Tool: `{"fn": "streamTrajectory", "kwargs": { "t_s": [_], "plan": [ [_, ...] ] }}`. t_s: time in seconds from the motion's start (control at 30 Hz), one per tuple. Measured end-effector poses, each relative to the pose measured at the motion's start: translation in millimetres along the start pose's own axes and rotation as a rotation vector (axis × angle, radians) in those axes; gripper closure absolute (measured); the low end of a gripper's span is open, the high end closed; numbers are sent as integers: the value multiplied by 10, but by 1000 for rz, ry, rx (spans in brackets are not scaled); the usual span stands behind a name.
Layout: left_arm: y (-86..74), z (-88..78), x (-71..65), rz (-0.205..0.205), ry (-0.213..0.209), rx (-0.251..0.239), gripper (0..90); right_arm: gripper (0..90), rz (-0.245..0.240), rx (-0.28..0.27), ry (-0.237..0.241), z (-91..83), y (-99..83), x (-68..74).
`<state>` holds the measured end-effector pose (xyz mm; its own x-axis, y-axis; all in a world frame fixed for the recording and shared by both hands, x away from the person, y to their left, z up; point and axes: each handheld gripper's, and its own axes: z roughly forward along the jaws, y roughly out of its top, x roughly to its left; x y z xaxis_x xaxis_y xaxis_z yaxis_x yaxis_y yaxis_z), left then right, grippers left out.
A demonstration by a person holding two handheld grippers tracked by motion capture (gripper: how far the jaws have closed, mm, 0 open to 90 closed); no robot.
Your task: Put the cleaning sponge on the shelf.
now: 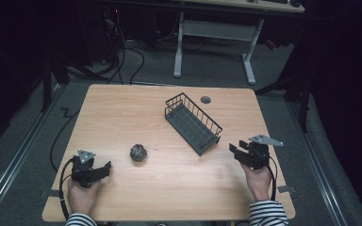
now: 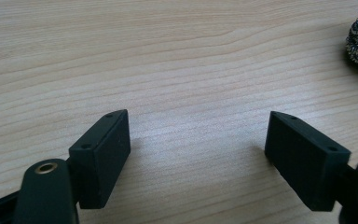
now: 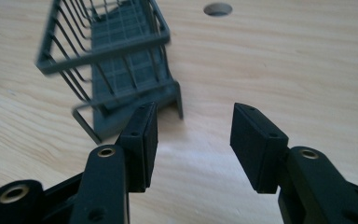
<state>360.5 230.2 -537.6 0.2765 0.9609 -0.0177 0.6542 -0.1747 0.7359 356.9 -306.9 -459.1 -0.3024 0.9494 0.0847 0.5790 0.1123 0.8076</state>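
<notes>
- L gripper (image 1: 104, 168) low left of high view, jaws spread, nothing btwn them; rests w/ hand on table (image 1: 122, 113).
- Scrubber ball (image 1: 138, 153) sits mid-table, just up-right of L gripper, so L hand is nearer. Round, no long axis.
- R gripper (image 1: 235, 149) at right, jaws part-open, empty, pointing at wire basket (image 1: 192, 122).
- Basket's long axis runs upper left to lower right; near end just beside R gripper.
</notes>
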Motion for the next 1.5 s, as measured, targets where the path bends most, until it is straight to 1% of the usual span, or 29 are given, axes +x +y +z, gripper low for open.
{"fn": "streamTrajectory", "kwargs": {
  "t_s": [0.1,0.13,0.17,0.3,0.37,0.4,0.43,0.47,0.53,0.6,0.63,0.67,0.7,0.83,0.9,1.03,1.1,1.17,1.27,1.37,1.43,1.47,1.5],
  "plan": [
    [0,0,-3,6,-4,1,219,518,-6,-2,1,11,93,40],
    [0,0,-4,7,-6,1,219,517,-7,-2,7,38,179,76],
    [0,0,-4,8,-6,1,219,517,-16,-2,8,56,220,92],
    [0,0,-4,8,-7,1,218,511,-18,7,4,154,366,151],
    [0,0,-2,8,-8,1,218,511,-6,12,11,207,425,162],
    [0,0,-2,8,-9,1,217,509,5,11,27,246,471,165],
    [0,0,-2,7,-9,1,217,508,10,11,23,275,509,184],
    [0,0,-1,7,-8,0,218,507,3,15,13,308,547,202],
    [2,2,2,5,-11,-1,220,501,-3,37,2,383,621,233],
    [1,2,4,3,-13,-3,220,500,-21,57,-27,465,677,259],
    [1,1,5,2,-13,-3,221,497,-24,76,-47,514,699,265],
    [2,2,4,4,-12,-2,222,494,-24,88,-53,552,714,265],
    [4,5,5,3,-12,-3,222,492,-14,97,-57,596,731,266],
    [8,7,8,2,-14,-3,223,489,6,116,-57,677,753,275],
    [7,6,13,-1,-17,-4,224,490,9,147,-68,754,748,296],
    [13,11,11,4,-14,-1,228,489,10,182,-80,843,736,261],
    [12,11,11,3,-13,-2,229,491,20,197,-75,872,708,236],
    [11,11,10,1,-12,-3,233,505,18,205,-69,879,681,233],
    [8,6,13,-3,-13,-4,232,545,20,194,-48,852,662,248],
    [6,4,15,-7,-13,-6,232,602,10,186,-30,837,650,273],
    [7,3,14,-5,-13,-4,233,626,4,197,-13,842,644,292],
    [7,4,13,-4,-12,-3,233,627,-7,198,-13,845,640,303],
    [7,4,12,-4,-12,-4,232,627,-8,202,-14,839,638,316]
  ]
}}
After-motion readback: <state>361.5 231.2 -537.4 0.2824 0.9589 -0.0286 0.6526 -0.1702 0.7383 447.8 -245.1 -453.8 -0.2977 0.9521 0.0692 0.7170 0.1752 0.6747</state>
